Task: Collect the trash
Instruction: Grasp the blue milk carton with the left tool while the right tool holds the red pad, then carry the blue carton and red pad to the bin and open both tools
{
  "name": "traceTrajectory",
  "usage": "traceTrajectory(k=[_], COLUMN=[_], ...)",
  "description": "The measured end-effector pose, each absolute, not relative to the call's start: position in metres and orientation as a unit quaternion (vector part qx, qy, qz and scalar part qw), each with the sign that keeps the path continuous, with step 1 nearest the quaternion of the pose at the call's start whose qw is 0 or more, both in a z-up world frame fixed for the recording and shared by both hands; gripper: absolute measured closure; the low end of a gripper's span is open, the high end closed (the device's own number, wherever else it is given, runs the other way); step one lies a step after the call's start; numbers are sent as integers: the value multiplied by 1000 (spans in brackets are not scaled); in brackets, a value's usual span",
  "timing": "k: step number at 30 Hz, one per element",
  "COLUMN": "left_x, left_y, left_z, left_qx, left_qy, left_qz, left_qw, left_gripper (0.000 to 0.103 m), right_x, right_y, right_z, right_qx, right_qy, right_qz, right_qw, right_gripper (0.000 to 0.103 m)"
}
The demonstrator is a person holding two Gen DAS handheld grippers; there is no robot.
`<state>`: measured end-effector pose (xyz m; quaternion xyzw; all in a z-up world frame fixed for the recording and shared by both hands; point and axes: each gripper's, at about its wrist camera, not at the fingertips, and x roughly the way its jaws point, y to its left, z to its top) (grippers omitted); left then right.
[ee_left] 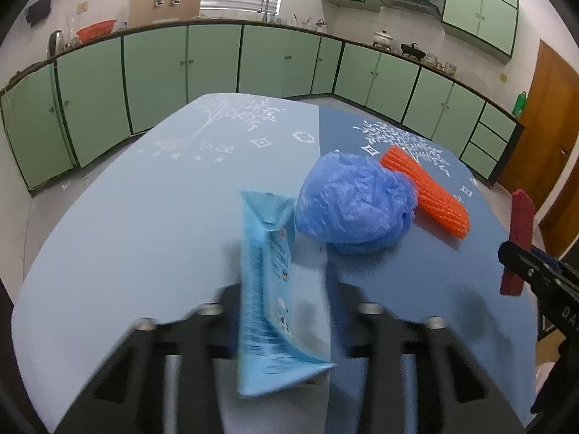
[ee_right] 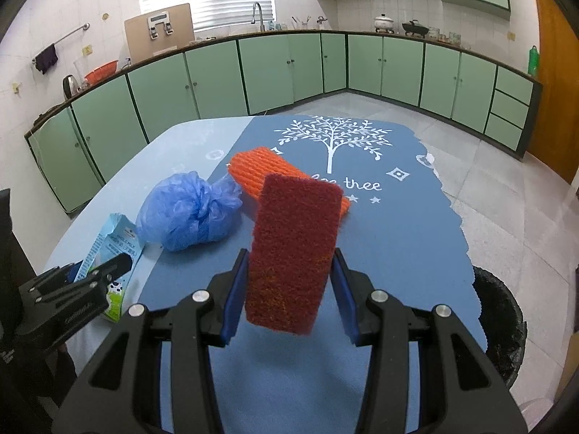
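My left gripper is shut on a light blue milk carton and holds it just above the table; the carton is blurred. It also shows in the right wrist view, with the left gripper on it. My right gripper is shut on a dark red scouring pad, held upright above the table; the pad shows at the right of the left wrist view. A crumpled blue plastic bag and an orange foam net lie on the table.
The table is covered by a light blue cloth and a darker blue cloth. A black trash bin stands on the floor by the table's right edge. Green kitchen cabinets line the walls behind.
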<state>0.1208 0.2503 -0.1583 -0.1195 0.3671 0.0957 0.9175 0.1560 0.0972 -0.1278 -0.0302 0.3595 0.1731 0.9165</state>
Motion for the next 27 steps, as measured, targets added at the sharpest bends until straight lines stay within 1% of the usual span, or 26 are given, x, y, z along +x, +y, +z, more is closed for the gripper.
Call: traceTrajectory(k=[5, 8, 19, 27], left_x=[114, 108, 89, 83], left_y=[247, 239, 218, 201], left_z=[-148, -135, -90, -66], left_qx=[-115, -102, -105, -99], left_qy=[347, 328, 276, 245], left_qz=[95, 91, 66, 42], left_qw=[926, 935, 953, 963], left_gripper=[90, 90, 91, 91], right_x=[154, 152, 140, 133], right_y=[98, 96, 79, 62], right_z=[-124, -119, -95, -78], right_qx=[-32, -27, -13, -9], right_qy=[356, 350, 324, 304], right_qz=[173, 175, 175, 164], right_qw=[918, 920, 930, 938], right_gripper=[60, 60, 60, 60])
